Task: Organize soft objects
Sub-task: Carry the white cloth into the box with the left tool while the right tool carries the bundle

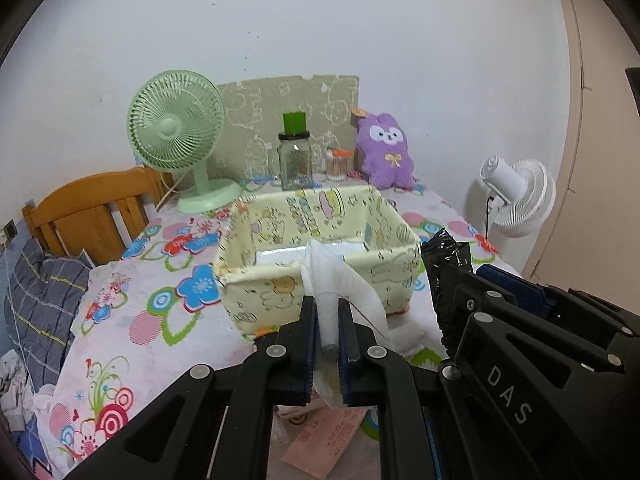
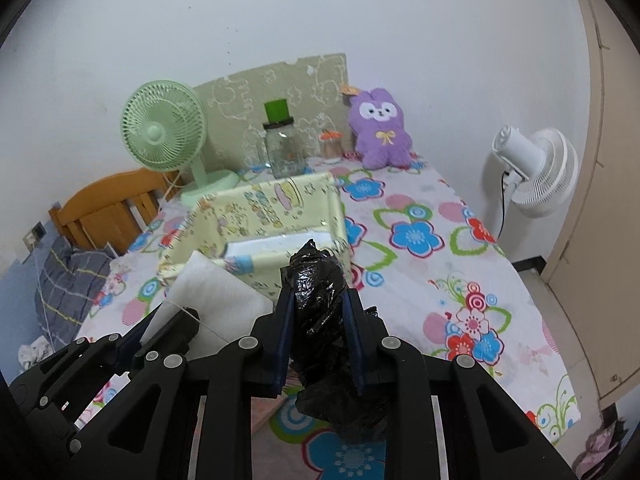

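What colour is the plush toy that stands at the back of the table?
Purple, with a white face patch and a small yellow bow; the plush toy shows best in the right wrist view.

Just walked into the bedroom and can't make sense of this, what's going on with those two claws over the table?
A person is tidying soft things with two hand-held claws. The left claw is shut on a crumpled white tissue, and the right claw is shut on a scrunched black plastic bag. Both are held in the air just short of the pale yellow cartoon-print fabric box on the flowered tablecloth. Neither item is in the box yet.
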`<state>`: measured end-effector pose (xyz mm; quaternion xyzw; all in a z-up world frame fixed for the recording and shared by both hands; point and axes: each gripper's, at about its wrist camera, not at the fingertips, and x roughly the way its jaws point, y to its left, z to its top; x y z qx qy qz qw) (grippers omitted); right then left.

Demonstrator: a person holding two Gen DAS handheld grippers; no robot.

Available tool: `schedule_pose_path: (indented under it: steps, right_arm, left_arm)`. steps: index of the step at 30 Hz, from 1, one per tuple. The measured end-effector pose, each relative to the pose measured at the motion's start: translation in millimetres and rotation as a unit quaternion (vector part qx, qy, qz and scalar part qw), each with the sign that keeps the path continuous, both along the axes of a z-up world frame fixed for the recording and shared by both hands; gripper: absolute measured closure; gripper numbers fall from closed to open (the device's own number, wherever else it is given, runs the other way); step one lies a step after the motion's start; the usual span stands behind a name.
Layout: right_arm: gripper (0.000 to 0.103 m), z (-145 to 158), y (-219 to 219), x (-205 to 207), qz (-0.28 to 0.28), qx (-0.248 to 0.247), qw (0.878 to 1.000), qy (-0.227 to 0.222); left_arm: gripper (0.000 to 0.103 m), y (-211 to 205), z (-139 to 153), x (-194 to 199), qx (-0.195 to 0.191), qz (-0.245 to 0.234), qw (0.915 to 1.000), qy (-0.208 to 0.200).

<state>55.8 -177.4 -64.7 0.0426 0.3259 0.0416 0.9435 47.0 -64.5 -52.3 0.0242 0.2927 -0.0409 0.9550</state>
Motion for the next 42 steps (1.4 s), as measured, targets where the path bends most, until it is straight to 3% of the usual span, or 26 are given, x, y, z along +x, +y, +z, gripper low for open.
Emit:
schedule_pose_path:
  steps: [20, 42]
  right_arm:
    - [0.076, 45.2, 22.1, 9.0, 0.022, 0.000, 0.999, -0.039]
    - [0.076, 39.3, 30.4, 74.8, 0.029, 0.009, 0.999, -0.029]
  left_arm:
    - [0.097, 20.8, 40.3, 6.4, -0.008, 0.019, 0.9990, -0.038]
    - [0.097, 29.7, 40.2, 66.9, -0.004, 0.034, 0.9990, -0.027]
